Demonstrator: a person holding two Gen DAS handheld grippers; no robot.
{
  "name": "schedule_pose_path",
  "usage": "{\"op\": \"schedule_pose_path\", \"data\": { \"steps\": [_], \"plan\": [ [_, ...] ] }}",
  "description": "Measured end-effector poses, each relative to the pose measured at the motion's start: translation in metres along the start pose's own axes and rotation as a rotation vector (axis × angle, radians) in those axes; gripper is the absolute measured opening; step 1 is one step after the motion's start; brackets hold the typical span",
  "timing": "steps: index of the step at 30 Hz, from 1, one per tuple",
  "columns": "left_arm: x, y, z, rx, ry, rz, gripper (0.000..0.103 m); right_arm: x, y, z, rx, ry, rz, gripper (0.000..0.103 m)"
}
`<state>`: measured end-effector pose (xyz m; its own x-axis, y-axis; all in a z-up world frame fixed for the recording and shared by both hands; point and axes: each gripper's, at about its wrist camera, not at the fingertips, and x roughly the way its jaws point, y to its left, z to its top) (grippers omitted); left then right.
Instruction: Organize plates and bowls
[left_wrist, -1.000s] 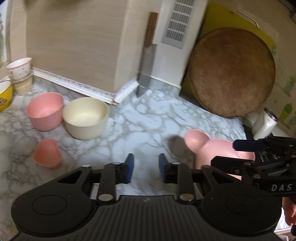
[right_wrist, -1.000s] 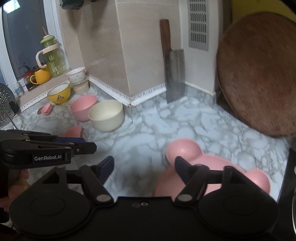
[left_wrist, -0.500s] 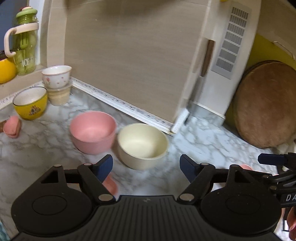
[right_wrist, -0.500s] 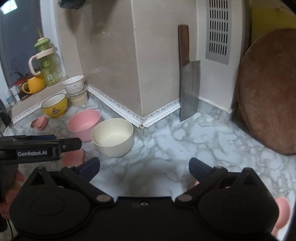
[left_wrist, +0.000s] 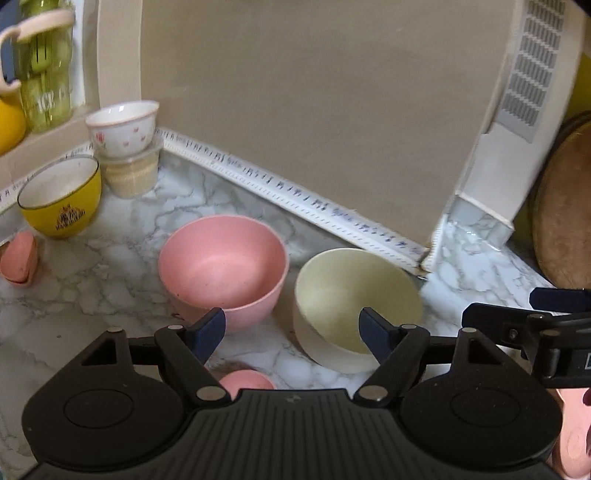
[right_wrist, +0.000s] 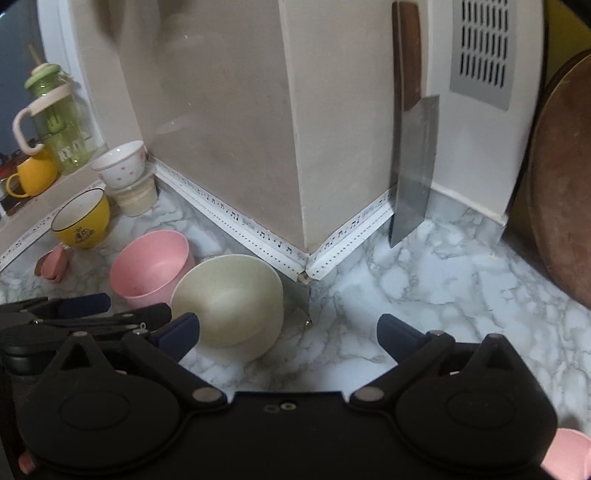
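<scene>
Both grippers have swung away from the pink bear-shaped plate (right_wrist: 570, 456), which now shows only at the bottom right corner of the right wrist view, and toward the bowls; their jaws have just been opening and hold nothing. Nearest, the left gripper (left_wrist: 293, 330) stands released above the marble counter (left_wrist: 110, 295), with a small pink dish (left_wrist: 245, 380) just beneath it. The right gripper (right_wrist: 288, 334) is spread wide over bare counter. Just ahead, the cream bowl (left_wrist: 354, 302) and pink bowl (left_wrist: 223, 264) sit side by side. Farther back left stand a yellow bowl (left_wrist: 59, 199) and a white flowered bowl (left_wrist: 123, 125) stacked on a beige cup. A cleaver (right_wrist: 413, 177) leans against the wall.
</scene>
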<state>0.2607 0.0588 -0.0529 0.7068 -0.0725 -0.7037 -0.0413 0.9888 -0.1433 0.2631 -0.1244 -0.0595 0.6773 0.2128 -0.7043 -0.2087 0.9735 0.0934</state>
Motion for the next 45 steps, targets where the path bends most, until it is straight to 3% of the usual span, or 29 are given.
{"op": "schedule_pose_path", "data": {
  "steps": [4, 8, 13, 16, 20, 29, 45],
  "plan": [
    [0.018, 0.005, 0.003, -0.015, 0.027, 0.007, 0.079, 0.022, -0.002, 0.007, 0.029, 0.038, 0.009, 0.100],
    [0.029, 0.004, 0.003, -0.018, 0.062, 0.006, 0.078, 0.042, -0.006, 0.010, 0.055, 0.089, 0.010, 0.086],
    [0.038, 0.005, 0.005, -0.051, 0.116, -0.004, 0.052, 0.054, -0.010, 0.012, 0.090, 0.122, 0.037, 0.074],
    [0.039, 0.001, 0.005, -0.034, 0.125, -0.036, 0.045, 0.057, -0.011, 0.013, 0.097, 0.135, 0.052, 0.064],
    [0.046, 0.004, 0.007, -0.083, 0.147, -0.051, 0.034, 0.065, -0.008, 0.013, 0.101, 0.163, 0.065, 0.046],
    [0.053, 0.001, 0.011, -0.084, 0.164, -0.068, 0.016, 0.070, 0.000, 0.008, 0.083, 0.193, 0.071, 0.020],
    [0.012, -0.015, -0.001, -0.079, 0.174, -0.079, 0.013, 0.024, -0.004, -0.010, 0.080, 0.202, 0.059, 0.017]
  ]
}}
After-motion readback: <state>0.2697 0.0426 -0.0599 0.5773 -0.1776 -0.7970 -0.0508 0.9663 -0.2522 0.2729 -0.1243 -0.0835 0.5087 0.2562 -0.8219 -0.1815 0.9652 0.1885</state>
